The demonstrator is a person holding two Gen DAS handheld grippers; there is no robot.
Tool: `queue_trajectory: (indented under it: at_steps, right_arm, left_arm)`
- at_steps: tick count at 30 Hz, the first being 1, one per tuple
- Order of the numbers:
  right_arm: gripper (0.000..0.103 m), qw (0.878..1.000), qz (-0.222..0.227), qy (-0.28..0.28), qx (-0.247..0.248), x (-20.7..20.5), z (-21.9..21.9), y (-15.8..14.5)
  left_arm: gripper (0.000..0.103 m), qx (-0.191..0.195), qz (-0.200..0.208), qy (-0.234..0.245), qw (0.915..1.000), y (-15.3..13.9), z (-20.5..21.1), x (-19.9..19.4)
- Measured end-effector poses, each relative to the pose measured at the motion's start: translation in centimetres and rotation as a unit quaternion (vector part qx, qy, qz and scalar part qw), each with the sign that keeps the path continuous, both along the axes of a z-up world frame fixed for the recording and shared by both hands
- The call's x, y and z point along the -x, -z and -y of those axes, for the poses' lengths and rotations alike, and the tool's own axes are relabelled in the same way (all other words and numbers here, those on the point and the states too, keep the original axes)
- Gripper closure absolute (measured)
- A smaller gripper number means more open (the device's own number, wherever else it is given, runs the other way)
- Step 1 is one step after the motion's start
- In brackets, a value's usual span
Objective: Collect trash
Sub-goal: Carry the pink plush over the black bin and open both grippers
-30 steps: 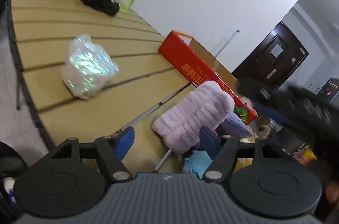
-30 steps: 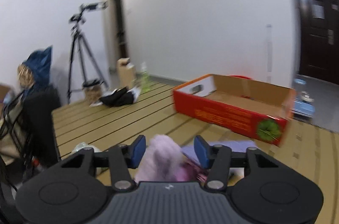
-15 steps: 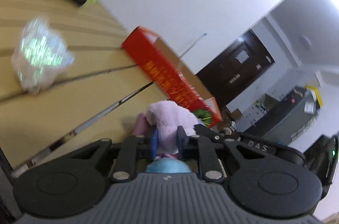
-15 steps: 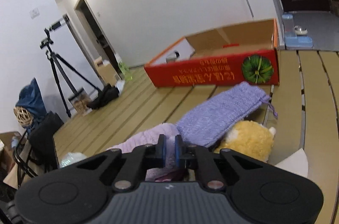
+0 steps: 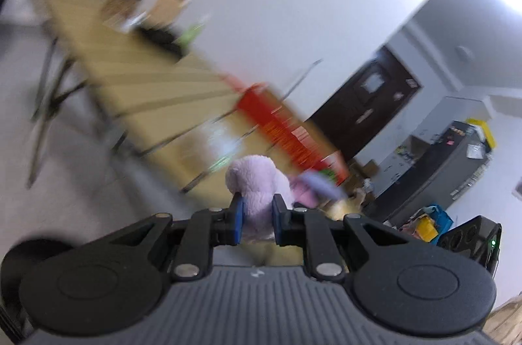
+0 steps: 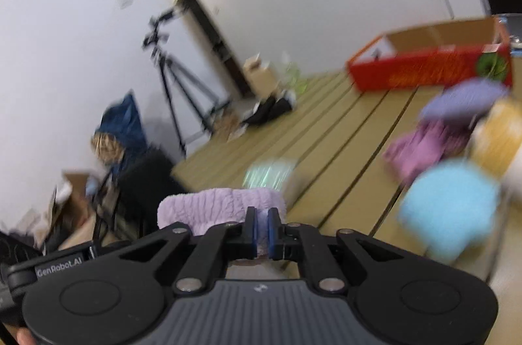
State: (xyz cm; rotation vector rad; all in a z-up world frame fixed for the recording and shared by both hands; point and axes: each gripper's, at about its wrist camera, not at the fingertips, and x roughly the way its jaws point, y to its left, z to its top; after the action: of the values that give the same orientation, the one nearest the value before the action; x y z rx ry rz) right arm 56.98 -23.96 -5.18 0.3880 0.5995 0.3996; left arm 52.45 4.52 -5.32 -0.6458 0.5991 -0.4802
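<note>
step: carry | my left gripper [image 5: 256, 219] and right gripper [image 6: 260, 229] both clamp the fluffy lilac plush cloth [image 5: 257, 181] (frames blurred) | next: i'd steer toward the red cardboard box [image 6: 430, 67]

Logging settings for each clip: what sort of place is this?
Probably a home or small office room used for recording: a slatted wooden table, a camera tripod by the wall, a dark door.

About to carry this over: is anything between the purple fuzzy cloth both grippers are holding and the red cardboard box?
Partly. The purple fuzzy cloth is clamped by the right gripper and the left gripper. On the table toward the red cardboard box lie a crumpled plastic bag and a pile of plush items. Above them, nothing visible blocks.
</note>
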Motion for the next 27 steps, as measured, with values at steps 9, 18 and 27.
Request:
queue_trajectory:
  at_steps: [9, 18, 27]
  right_arm:
    - [0.097, 0.991, -0.086, -0.043, 0.089, 1.1, -8.7, 10.3]
    - [0.084, 0.977, -0.164, -0.015, 0.135, -2.1, -9.5, 15.1]
    - [0.066, 0.967, -0.189, -0.059, 0.161, -2.3, -9.3, 17.0]
  left_arm:
    - [0.085, -0.067, -0.155, -0.036, 0.9849, 9.1, -5.2, 0.9]
    - [0.046, -0.207, -0.19, -0.049, 0.9585, 12.4, -3.9, -3.0]
    - [0.029, -0.261, -0.219, -0.04, 0.9392, 14.9, -4.1, -3.7]
